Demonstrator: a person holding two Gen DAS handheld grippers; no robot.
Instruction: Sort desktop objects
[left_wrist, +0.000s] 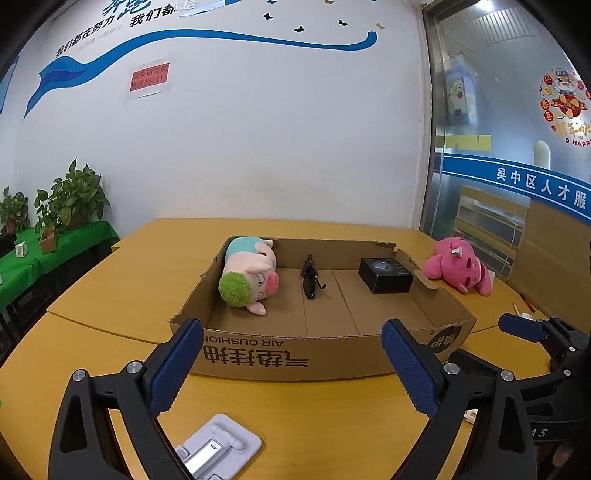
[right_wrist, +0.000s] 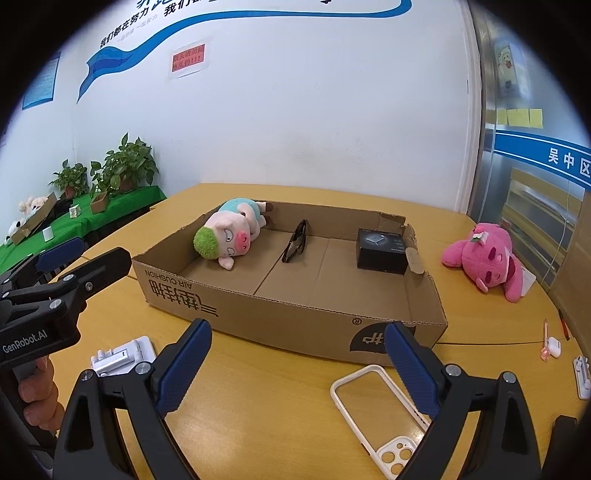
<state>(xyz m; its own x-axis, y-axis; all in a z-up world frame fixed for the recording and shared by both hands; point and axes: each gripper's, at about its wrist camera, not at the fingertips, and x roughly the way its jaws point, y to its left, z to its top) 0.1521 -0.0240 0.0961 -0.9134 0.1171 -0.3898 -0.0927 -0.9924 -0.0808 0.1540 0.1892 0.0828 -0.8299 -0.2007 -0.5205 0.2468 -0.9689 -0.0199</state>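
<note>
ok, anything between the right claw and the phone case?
Nothing visible. The phone case lies flat on the table just below the open right claw, partly under its right finger; only bare table shows between it and the cardboard box.

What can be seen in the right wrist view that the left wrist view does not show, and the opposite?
Only the right wrist view shows the clear phone case, a white earbud case and a hand holding the left claw. Only the left wrist view shows the festive window sticker. Both show the cardboard box, pig plush, sunglasses, black box, pink plush and white stand.
</note>
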